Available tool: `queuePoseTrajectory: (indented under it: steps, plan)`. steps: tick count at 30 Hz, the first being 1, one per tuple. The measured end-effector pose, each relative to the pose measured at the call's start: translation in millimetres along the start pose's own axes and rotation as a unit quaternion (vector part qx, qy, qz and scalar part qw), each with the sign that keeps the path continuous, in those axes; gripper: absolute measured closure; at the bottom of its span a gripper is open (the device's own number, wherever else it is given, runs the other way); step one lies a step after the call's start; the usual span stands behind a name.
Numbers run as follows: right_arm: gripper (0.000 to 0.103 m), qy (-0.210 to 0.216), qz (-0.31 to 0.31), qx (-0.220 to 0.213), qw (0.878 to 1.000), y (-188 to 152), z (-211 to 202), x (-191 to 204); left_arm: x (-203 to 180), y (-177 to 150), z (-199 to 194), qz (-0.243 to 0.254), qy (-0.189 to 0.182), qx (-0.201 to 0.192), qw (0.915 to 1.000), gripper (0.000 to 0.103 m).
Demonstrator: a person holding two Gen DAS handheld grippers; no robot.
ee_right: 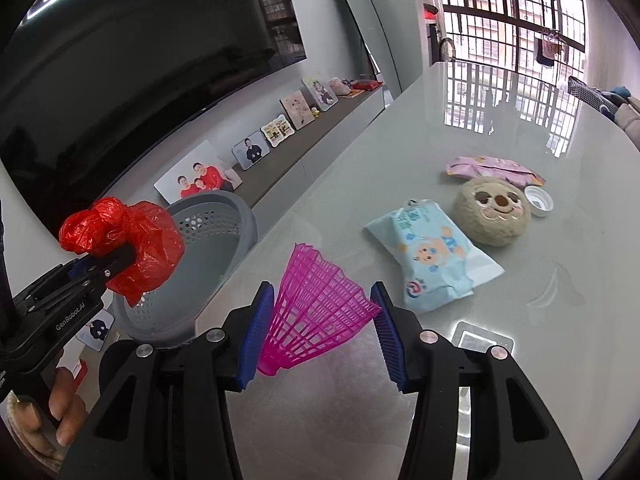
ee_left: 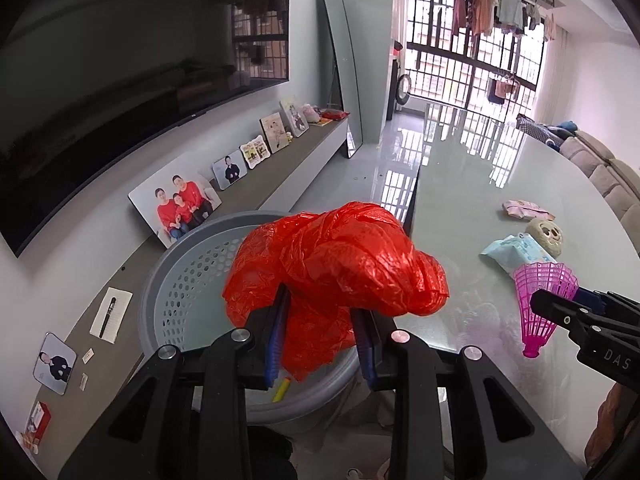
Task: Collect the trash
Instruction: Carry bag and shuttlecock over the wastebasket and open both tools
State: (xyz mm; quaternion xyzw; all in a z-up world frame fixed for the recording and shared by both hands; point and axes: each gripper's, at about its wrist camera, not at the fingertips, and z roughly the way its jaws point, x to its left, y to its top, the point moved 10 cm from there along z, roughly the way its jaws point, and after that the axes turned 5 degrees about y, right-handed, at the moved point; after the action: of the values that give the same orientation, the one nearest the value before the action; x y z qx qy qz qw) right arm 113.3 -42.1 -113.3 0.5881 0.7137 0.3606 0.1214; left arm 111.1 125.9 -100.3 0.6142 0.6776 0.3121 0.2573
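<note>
My left gripper (ee_left: 322, 308) is shut on a crumpled red plastic bag (ee_left: 340, 264), which hangs above a grey perforated basket (ee_left: 188, 280) beside the table's left edge. A yellow scrap (ee_left: 281, 389) lies in the basket's bottom. My right gripper (ee_right: 322, 300) is shut on a pink plastic shuttlecock (ee_right: 316, 312), held over the table near that edge. The right wrist view shows the left gripper (ee_right: 116, 258) with the red bag (ee_right: 124, 240) at the basket's (ee_right: 224, 216) near side. From the left wrist, the shuttlecock (ee_left: 542, 304) and right gripper (ee_left: 560, 300) sit at the right.
On the glossy table (ee_right: 520, 288) lie a blue wipes pack (ee_right: 432, 252), a round plush face toy (ee_right: 492, 210), a pink wrapper (ee_right: 496, 170) and a white bottle cap (ee_right: 538, 199). A TV (ee_left: 100, 80) hangs over a low shelf with photo frames (ee_left: 176, 204). A hand (ee_right: 52, 412) grips the left handle.
</note>
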Motion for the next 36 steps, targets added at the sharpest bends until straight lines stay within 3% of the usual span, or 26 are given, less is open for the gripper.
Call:
queuePoseTrajectory:
  steps: [17,36]
  plan:
    - [0.054,0.057,-0.087,0.038,0.994,28.3,78.0,95.1,67.0,-10.5,36.3,-0.031,0.038,0.026,0.9984,0.073]
    - [0.054,0.062,-0.142,0.083,0.984,20.6,139.3,135.2,117.2,-29.7,76.7,-0.064,0.057,0.064,0.9942,0.073]
